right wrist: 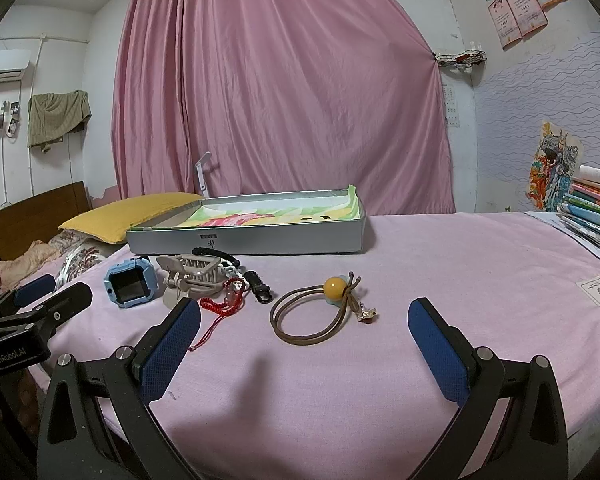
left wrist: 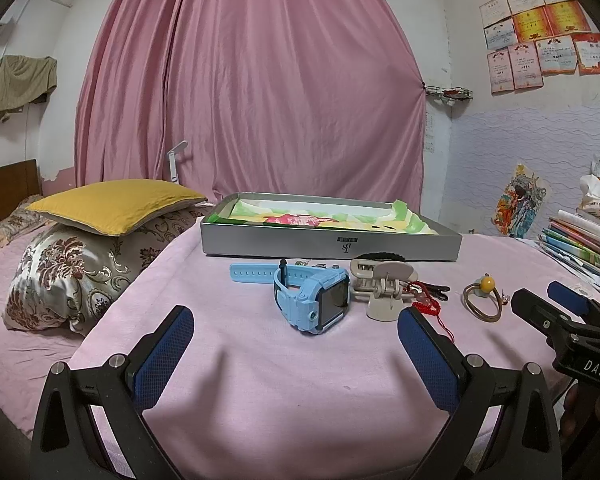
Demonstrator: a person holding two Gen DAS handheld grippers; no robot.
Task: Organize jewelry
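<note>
Ahead of the left gripper [left wrist: 296,338], spread wide, a watch [left wrist: 314,296] is being framed; beyond the right gripper [right wrist: 304,328], likewise spread, a hair tie [right wrist: 316,316] is lying before the box [right wrist: 252,236].

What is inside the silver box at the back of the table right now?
The silver box shows only a colourful printed liner in green, yellow and pink. No jewelry is visible in it, but its near wall hides the front strip of the floor.

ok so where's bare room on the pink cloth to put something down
Free: the cloth between both claws and the item row, and right of the hair tie toward the books. Crowded: watch, hair clip, red cord before the box.
</note>
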